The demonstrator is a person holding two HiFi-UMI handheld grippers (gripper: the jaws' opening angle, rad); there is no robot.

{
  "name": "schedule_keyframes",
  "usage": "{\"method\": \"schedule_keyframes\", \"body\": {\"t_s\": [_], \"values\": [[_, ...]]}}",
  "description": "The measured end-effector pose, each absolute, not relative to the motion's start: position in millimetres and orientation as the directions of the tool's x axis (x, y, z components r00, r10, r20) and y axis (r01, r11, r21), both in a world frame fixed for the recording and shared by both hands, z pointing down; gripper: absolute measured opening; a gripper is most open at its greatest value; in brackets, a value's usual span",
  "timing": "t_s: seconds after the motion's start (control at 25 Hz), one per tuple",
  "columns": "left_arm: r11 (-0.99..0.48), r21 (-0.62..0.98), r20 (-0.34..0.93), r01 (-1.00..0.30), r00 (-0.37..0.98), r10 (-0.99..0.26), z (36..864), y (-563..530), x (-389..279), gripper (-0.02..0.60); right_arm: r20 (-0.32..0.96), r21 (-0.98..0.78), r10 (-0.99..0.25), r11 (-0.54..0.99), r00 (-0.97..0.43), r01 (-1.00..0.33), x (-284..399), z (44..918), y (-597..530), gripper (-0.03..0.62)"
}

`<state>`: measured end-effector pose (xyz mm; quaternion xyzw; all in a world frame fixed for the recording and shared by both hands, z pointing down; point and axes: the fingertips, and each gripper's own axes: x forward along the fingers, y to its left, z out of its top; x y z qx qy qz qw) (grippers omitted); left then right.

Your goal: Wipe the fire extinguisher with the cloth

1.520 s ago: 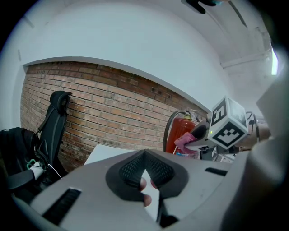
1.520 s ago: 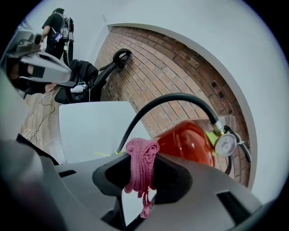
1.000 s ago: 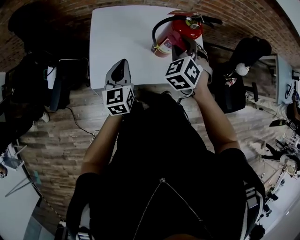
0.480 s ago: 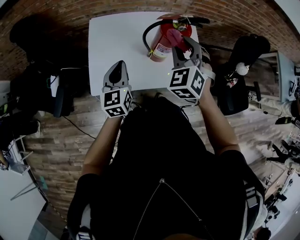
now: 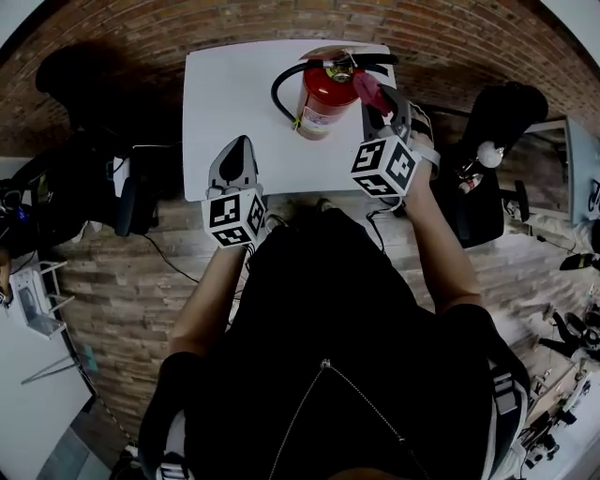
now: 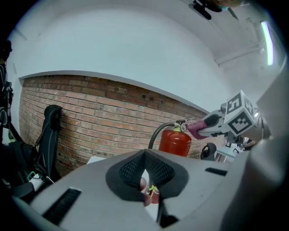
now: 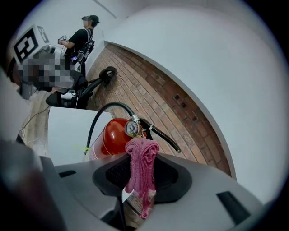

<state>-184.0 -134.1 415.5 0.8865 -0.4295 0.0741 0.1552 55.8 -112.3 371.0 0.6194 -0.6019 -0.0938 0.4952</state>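
A red fire extinguisher (image 5: 322, 97) with a black hose stands upright on the white table (image 5: 234, 94), near its far right. My right gripper (image 5: 377, 94) is just to the right of its valve, shut on a pink cloth (image 5: 366, 90). In the right gripper view the cloth (image 7: 142, 167) hangs folded between the jaws of that gripper (image 7: 142, 155), just in front of the extinguisher (image 7: 110, 137) and its gauge. My left gripper (image 5: 240, 144) hovers over the table's near left part, shut and holding nothing. In the left gripper view the gripper (image 6: 145, 155) points towards the extinguisher (image 6: 174, 142).
A brick wall (image 5: 234, 23) runs behind the table and a brick-patterned floor lies below. A black chair (image 5: 487, 122) stands to the right and dark bags (image 5: 103, 178) lie to the left. Another person (image 7: 83, 36) stands far off.
My right gripper with the pink cloth has moved from in front of the extinguisher to the right side of its valve. The left gripper has hardly moved.
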Motion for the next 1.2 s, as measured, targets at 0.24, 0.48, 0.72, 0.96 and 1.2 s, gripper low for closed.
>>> {"method": "schedule_keyframes", "body": {"t_s": [0.24,0.48,0.72,0.96,1.2], "values": [[-0.549,0.201,0.270,-0.812,0.584,-0.766,408.4,-130.0,-180.0,0.008,0.488,0.764,-0.836,0.269,0.252,-0.587,69.9,381.2,-128.6,0.135],[-0.514,0.197,0.281,-0.835,0.550,-0.787,412.5,-123.6,-187.9,0.008,0.503,0.807,-0.822,0.336,0.268,-0.485,64.3,389.4,-130.1,0.133],[-0.501,0.206,0.281,-0.841,0.541,-0.793,415.4,-118.2,-189.9,0.008,0.532,0.817,-0.802,0.403,0.270,-0.413,48.9,391.7,-120.0,0.133],[-0.495,0.212,0.281,-0.843,0.538,-0.795,418.8,-118.5,-191.8,0.008,0.546,0.818,-0.795,0.436,0.266,-0.375,32.3,394.2,-110.9,0.133],[-0.500,0.221,0.280,-0.837,0.546,-0.790,421.7,-119.5,-189.9,0.008,0.555,0.818,-0.791,0.460,0.259,-0.346,17.4,396.2,-105.9,0.133]]}}
